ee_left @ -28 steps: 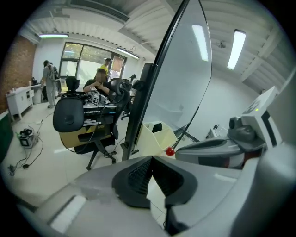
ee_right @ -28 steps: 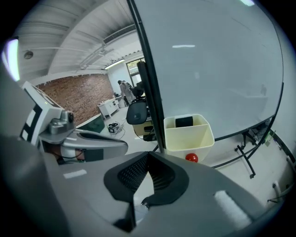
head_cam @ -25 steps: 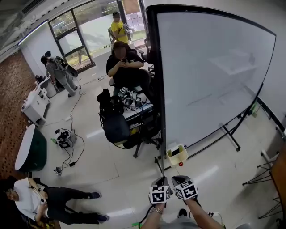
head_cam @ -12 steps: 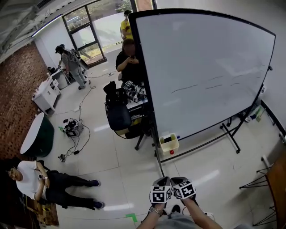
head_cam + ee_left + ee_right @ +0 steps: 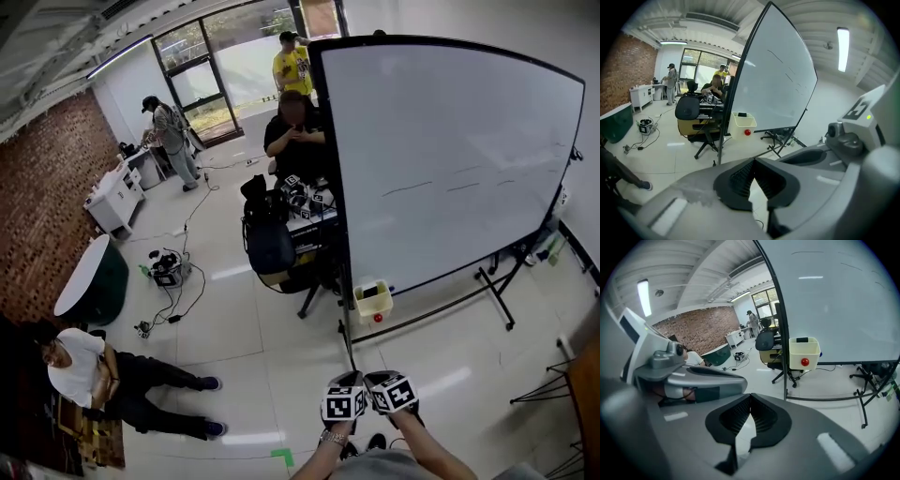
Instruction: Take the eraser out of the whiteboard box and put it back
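A cream whiteboard box [image 5: 373, 302] with a red knob [image 5: 378, 318] hangs at the lower left corner of the big whiteboard [image 5: 450, 159]. The black eraser [image 5: 371, 292] lies inside it, and its top shows above the rim in the left gripper view [image 5: 742, 114] and the right gripper view [image 5: 802, 340]. My left gripper [image 5: 345, 380] and right gripper [image 5: 382, 378] hang side by side at the bottom of the head view, well short of the box. Both are shut with nothing between the jaws: left [image 5: 751, 161], right [image 5: 750, 399].
The whiteboard's black stand legs [image 5: 497, 291] spread over the floor at right. A loaded office chair [image 5: 272, 248] stands left of the box, with a seated person [image 5: 295, 131] behind it. Cables and gear [image 5: 169, 272] lie at left, and another person [image 5: 94, 370] sits on the floor.
The whole view has shifted as I move across the floor. Both grippers stay side by side and shut. The box stays ahead of them.
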